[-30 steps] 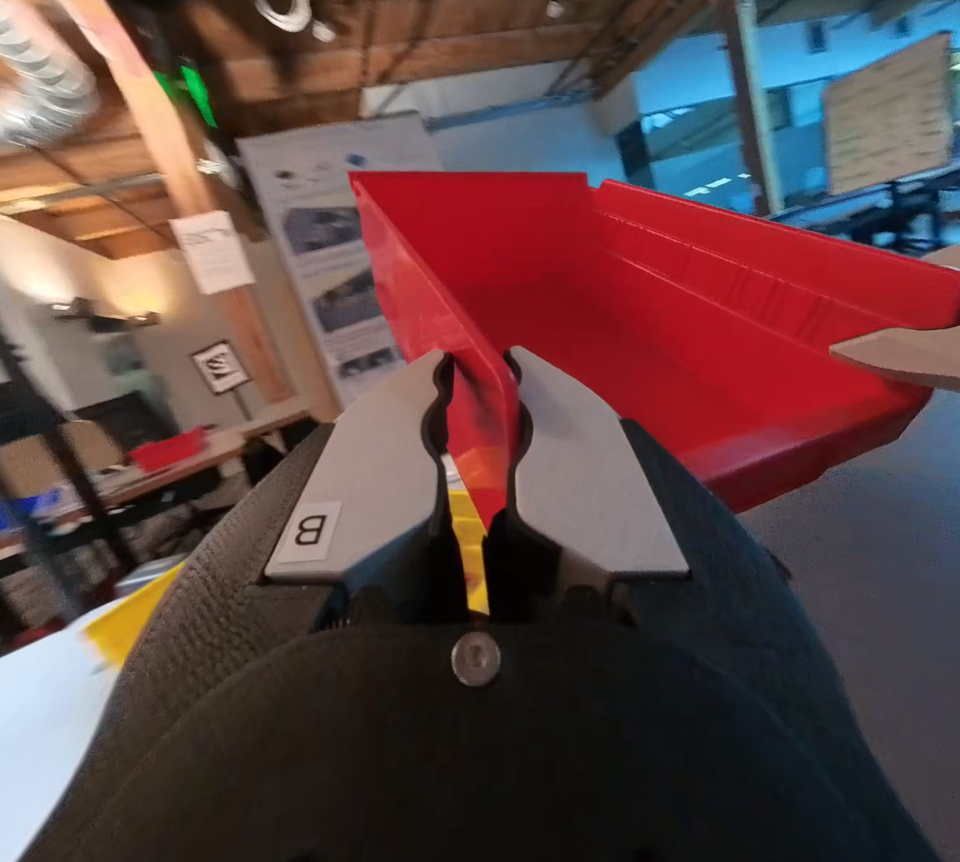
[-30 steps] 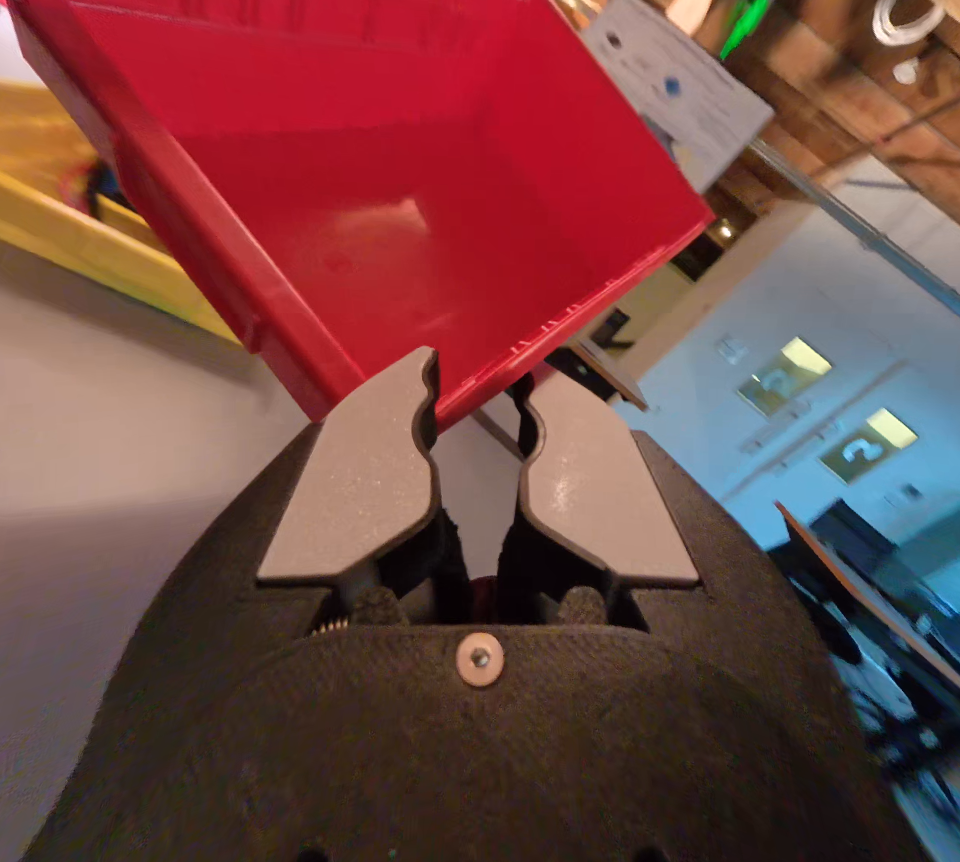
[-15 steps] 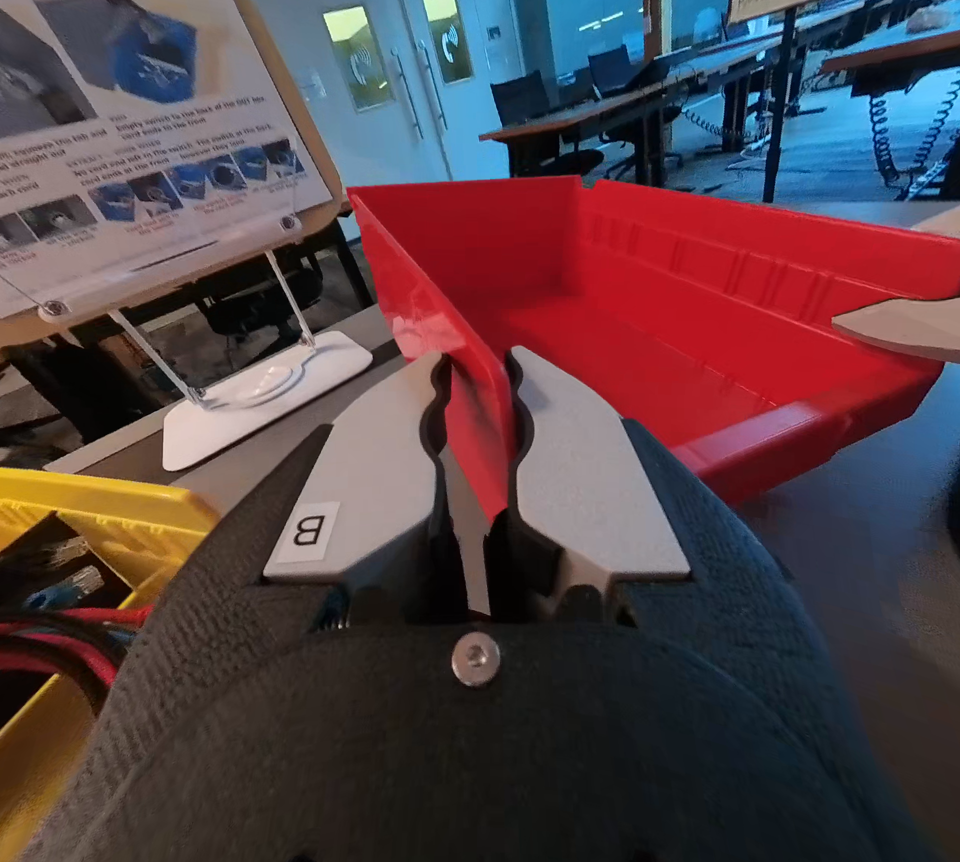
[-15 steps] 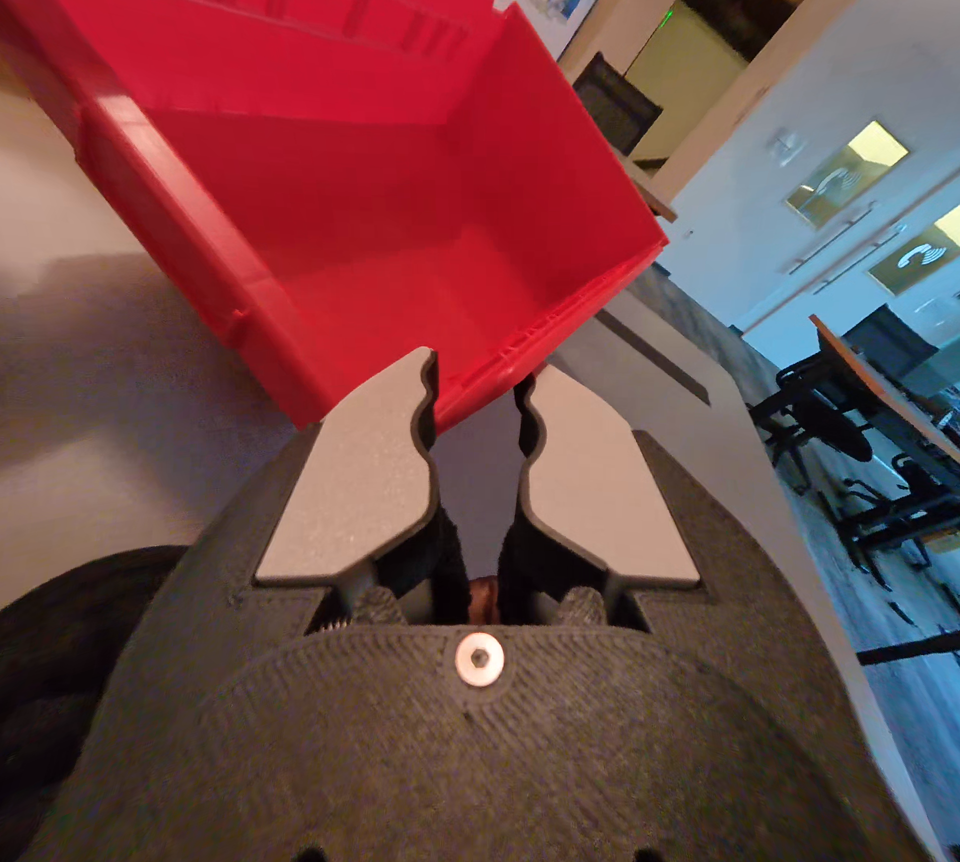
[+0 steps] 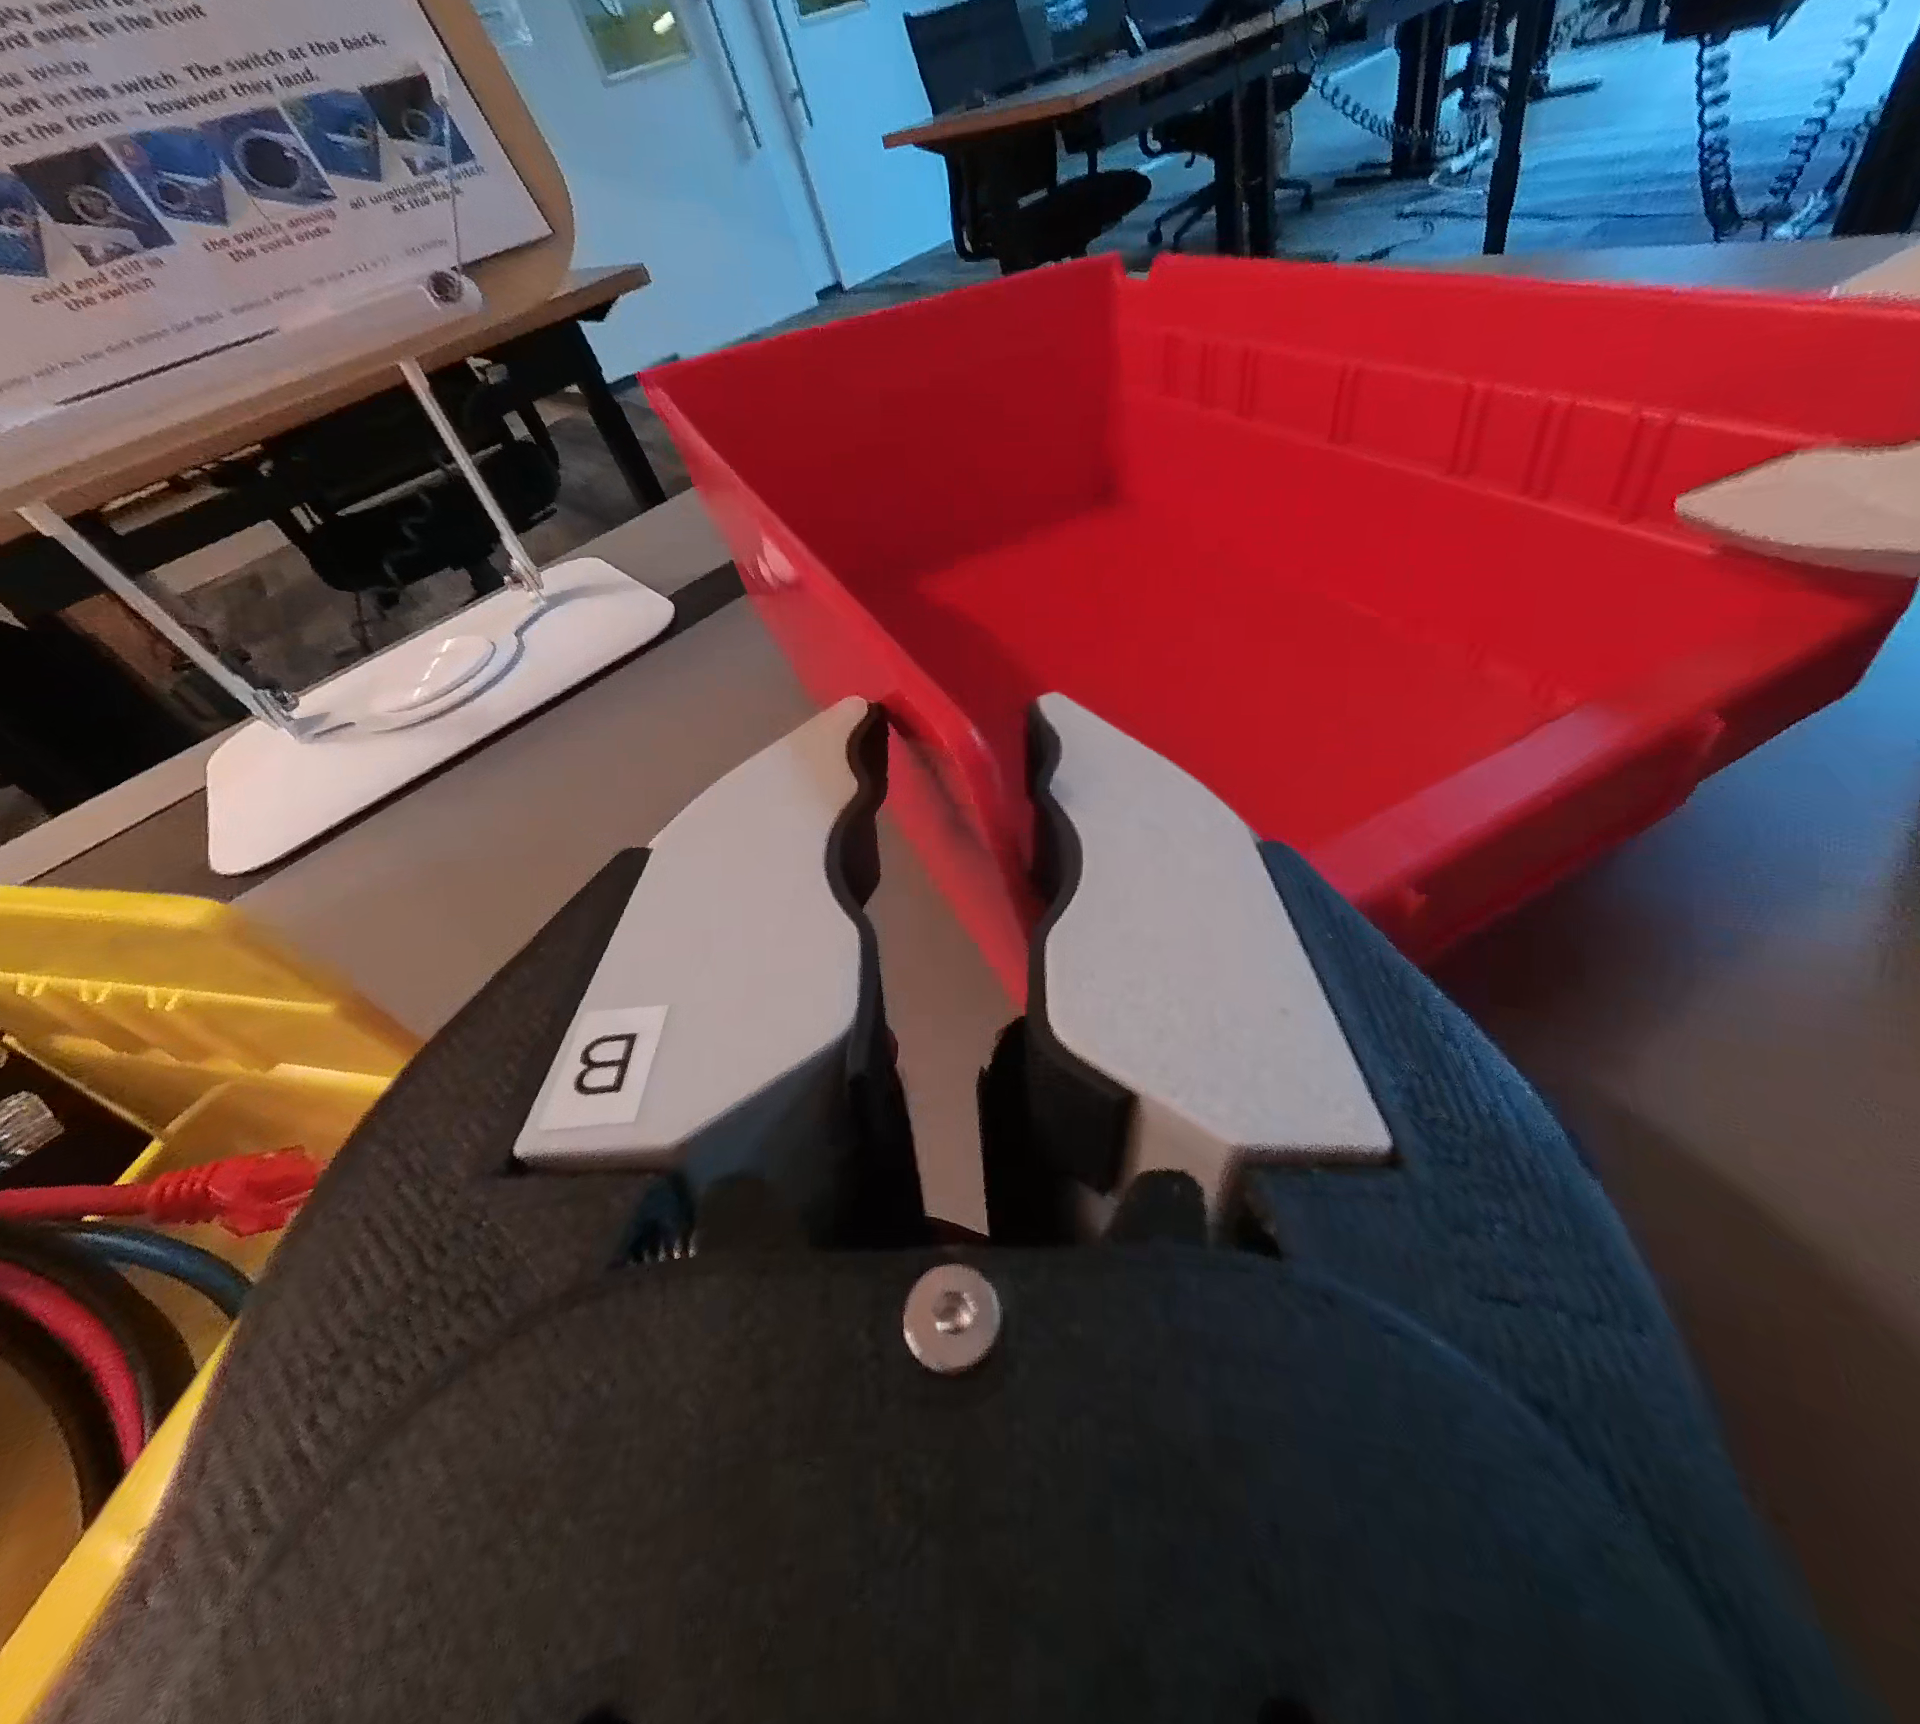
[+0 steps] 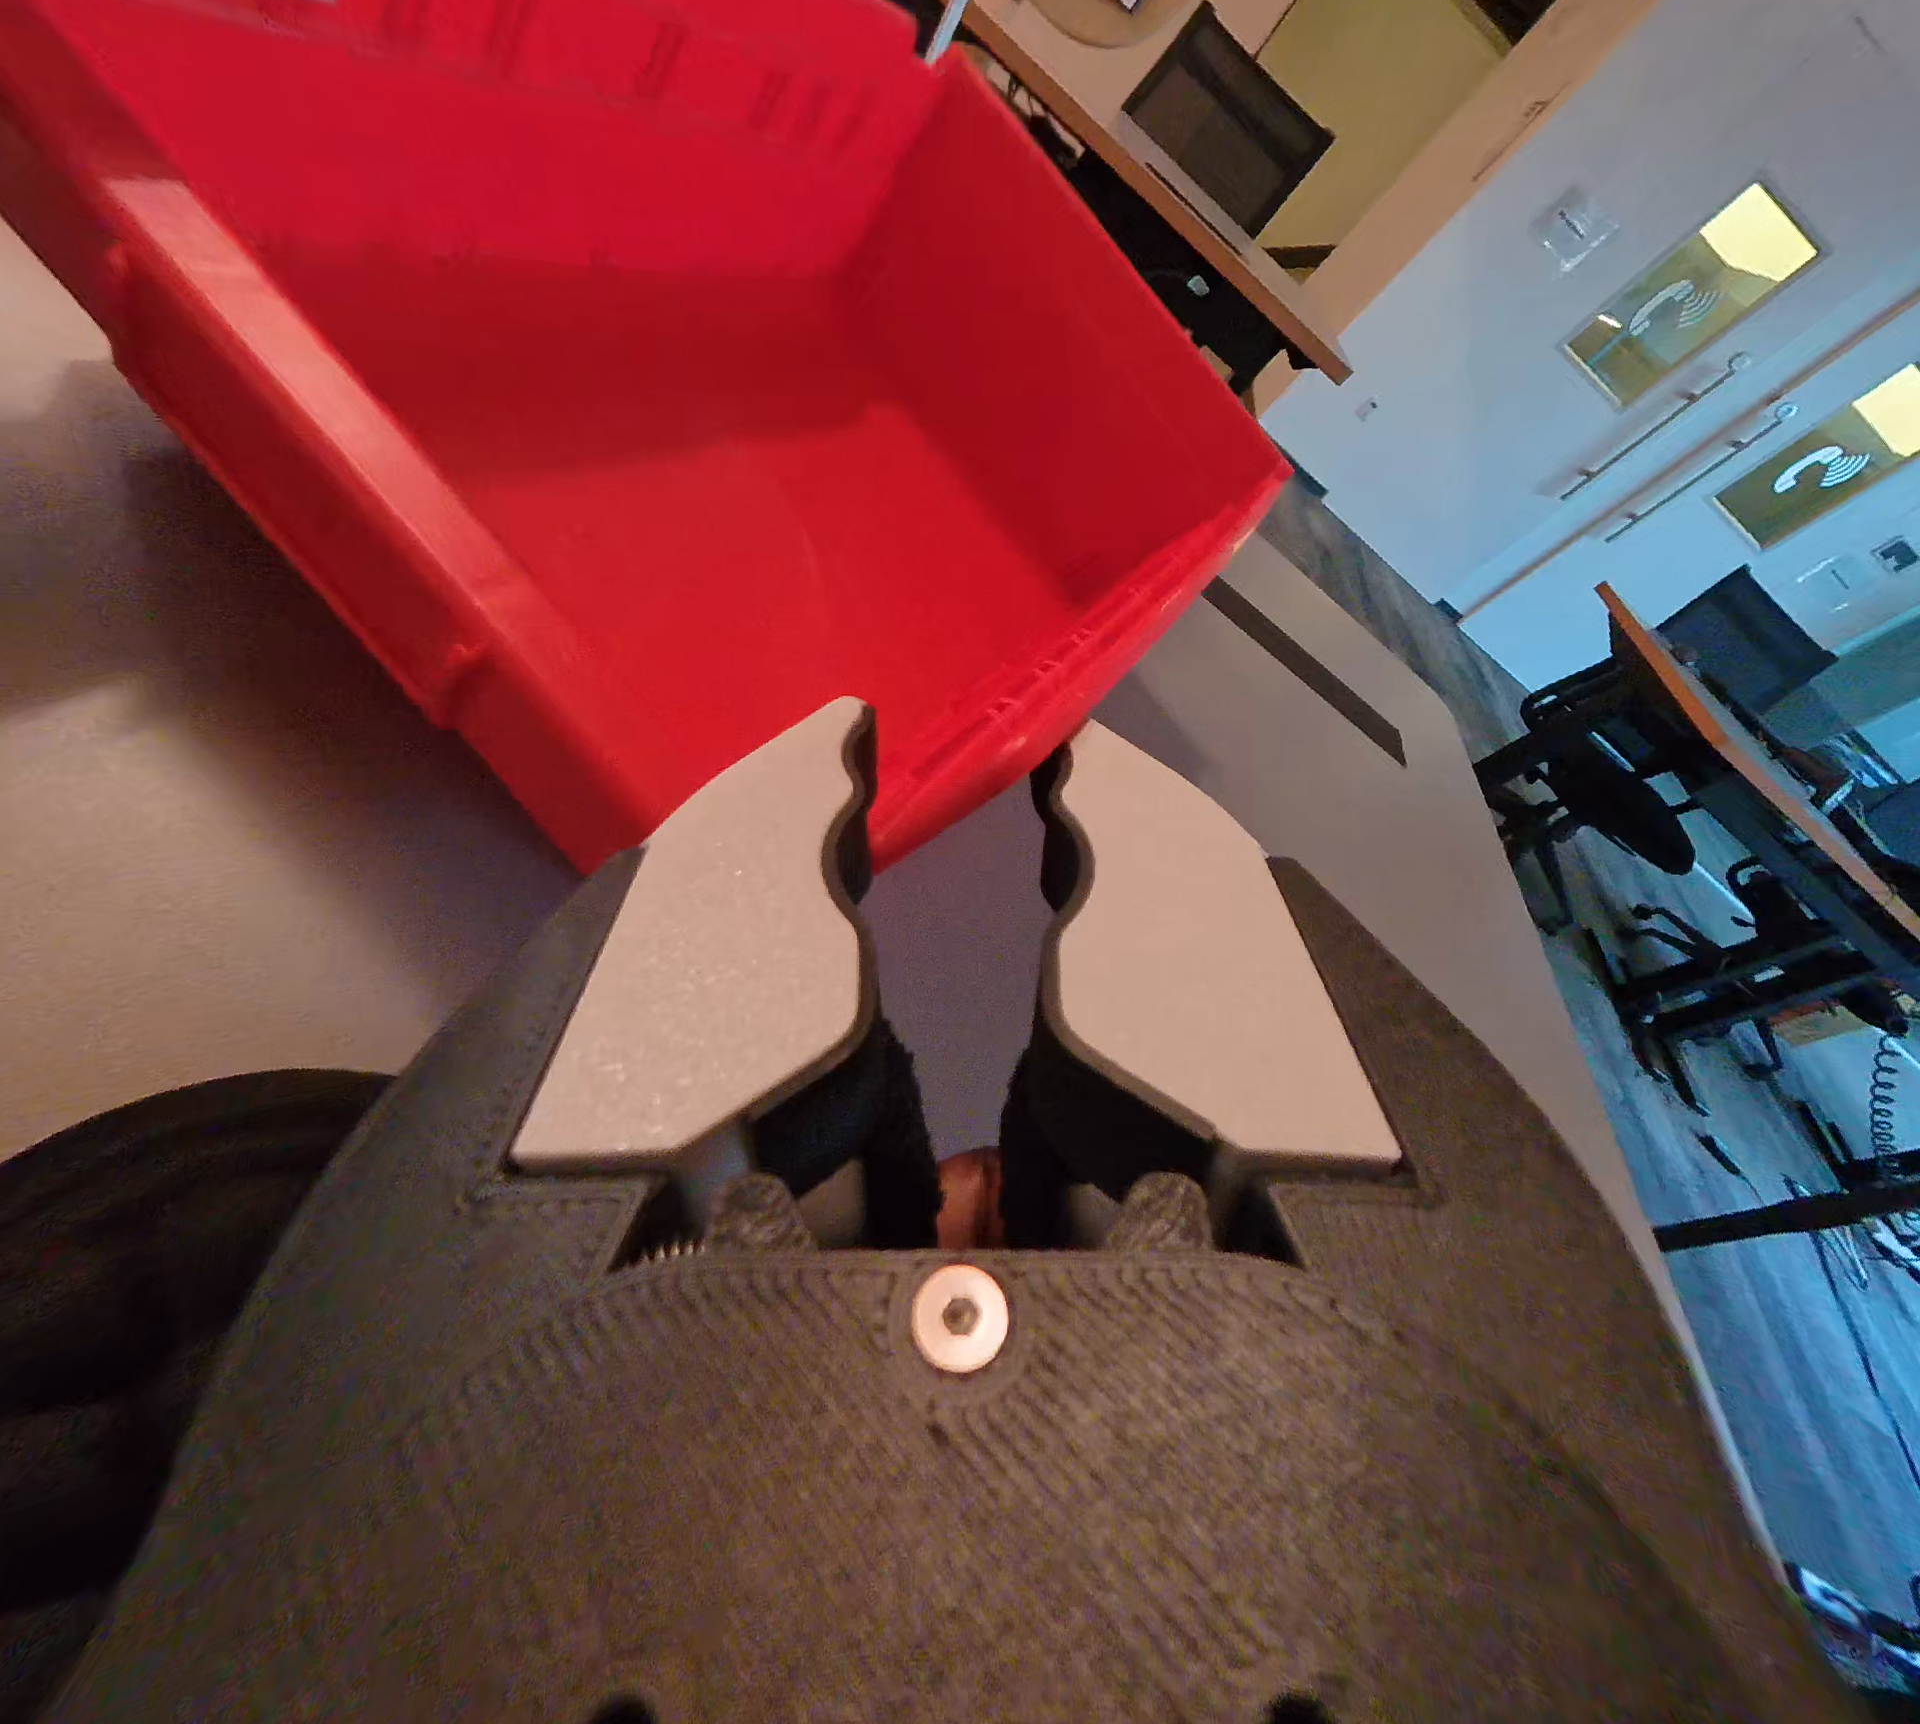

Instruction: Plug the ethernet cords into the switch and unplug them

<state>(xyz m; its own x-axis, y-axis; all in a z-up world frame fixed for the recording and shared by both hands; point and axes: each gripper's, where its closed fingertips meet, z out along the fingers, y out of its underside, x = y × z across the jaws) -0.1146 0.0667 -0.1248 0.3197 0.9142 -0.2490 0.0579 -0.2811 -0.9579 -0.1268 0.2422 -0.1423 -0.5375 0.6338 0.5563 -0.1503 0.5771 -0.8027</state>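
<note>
Your left gripper point(image 5: 954, 770) pinches side wall of red bin point(image 5: 1299, 635); your right gripper point(image 6: 954, 781) has bin's other rim betw. fingers, grip unclear; red cord point(image 5: 223, 1191) lies in yellow bin point(image 5: 156, 988), left of red 1; switch not seen.

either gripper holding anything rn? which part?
Both hold the empty red bin: left hand-held gripper clamps one side wall's rim near the front corner, right hand-held gripper clamps the opposite side wall's rim.

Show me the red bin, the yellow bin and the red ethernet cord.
red bin point(image 5: 1299, 677), left wrist view, bare inside floor.
yellow bin point(image 5: 156, 978), left wrist view, top rim.
red ethernet cord point(image 5: 244, 1191), left wrist view, plug boot.
</note>
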